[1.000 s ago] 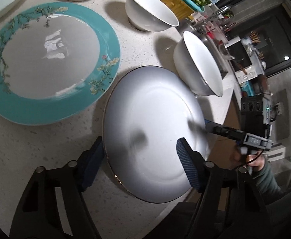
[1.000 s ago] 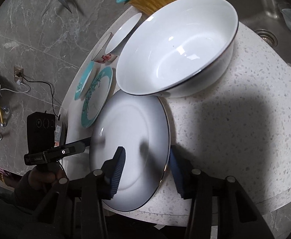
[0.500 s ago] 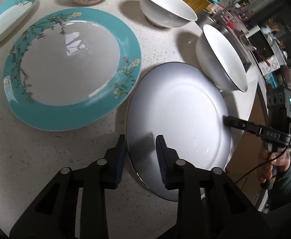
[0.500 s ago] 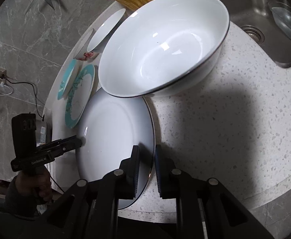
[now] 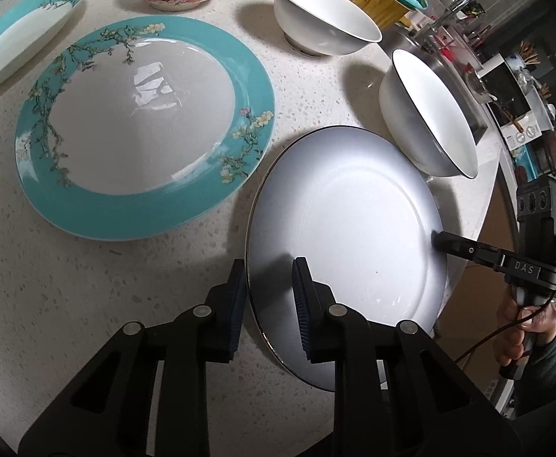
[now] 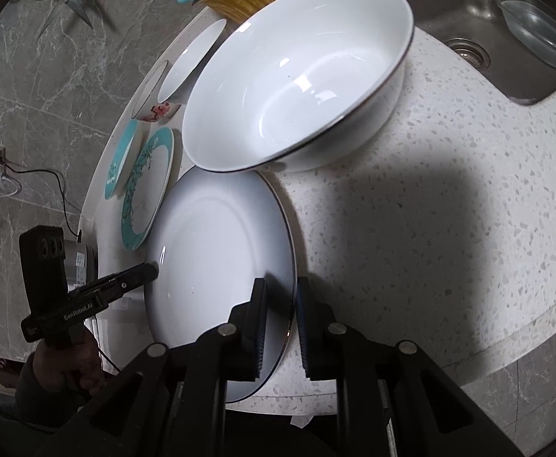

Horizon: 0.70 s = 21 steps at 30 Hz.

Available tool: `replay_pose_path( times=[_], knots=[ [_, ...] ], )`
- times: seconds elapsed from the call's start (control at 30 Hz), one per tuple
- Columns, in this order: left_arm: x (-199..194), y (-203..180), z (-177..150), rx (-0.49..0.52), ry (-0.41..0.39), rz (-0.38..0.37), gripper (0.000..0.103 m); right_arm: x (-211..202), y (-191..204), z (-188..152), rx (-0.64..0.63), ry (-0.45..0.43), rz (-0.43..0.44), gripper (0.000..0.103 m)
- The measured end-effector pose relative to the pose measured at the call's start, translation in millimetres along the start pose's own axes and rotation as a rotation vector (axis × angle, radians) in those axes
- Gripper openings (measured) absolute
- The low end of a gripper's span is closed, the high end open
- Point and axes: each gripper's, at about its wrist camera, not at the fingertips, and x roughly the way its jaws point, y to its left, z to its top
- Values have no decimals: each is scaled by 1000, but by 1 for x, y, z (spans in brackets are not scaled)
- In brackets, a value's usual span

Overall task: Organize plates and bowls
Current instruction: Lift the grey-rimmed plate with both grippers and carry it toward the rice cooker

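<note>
Speckled bench (image 5: 68, 304) carries the white plate (image 5: 346, 236), both tongs (image 5: 270, 285) (image 6: 279, 297) narrowed onto opposite rims. Only the right view shows the sink (image 6: 506, 30), upper right; the plate overhangs the bench edge.

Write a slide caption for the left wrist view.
Both tools, left and right, clamp opposite edges of the white plate beside a teal-rimmed plate.

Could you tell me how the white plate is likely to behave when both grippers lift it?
The white plate looks glazed, so probably slippery and fragile. The left gripper and right gripper pinch opposite rims, so it should stay level, likely stiff.
</note>
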Motion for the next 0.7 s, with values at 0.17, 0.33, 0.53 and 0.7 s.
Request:
replay_pose_path(
  times=[0.17, 0.33, 0.53, 0.7],
  knots=[
    [-1, 5, 1, 9, 15, -34, 19, -2, 3, -4, 20, -10, -16, 17],
    [-6, 8, 4, 22, 17, -56, 19, -3, 4, -12, 49, -18, -15, 17],
    [-14, 16, 2, 18, 17, -60, 19, -4, 12, -15, 51, -18, -12, 17],
    [-29, 19, -5, 10, 3, -59, 19, -8, 26, -16, 32, -19, -13, 17]
  ],
)
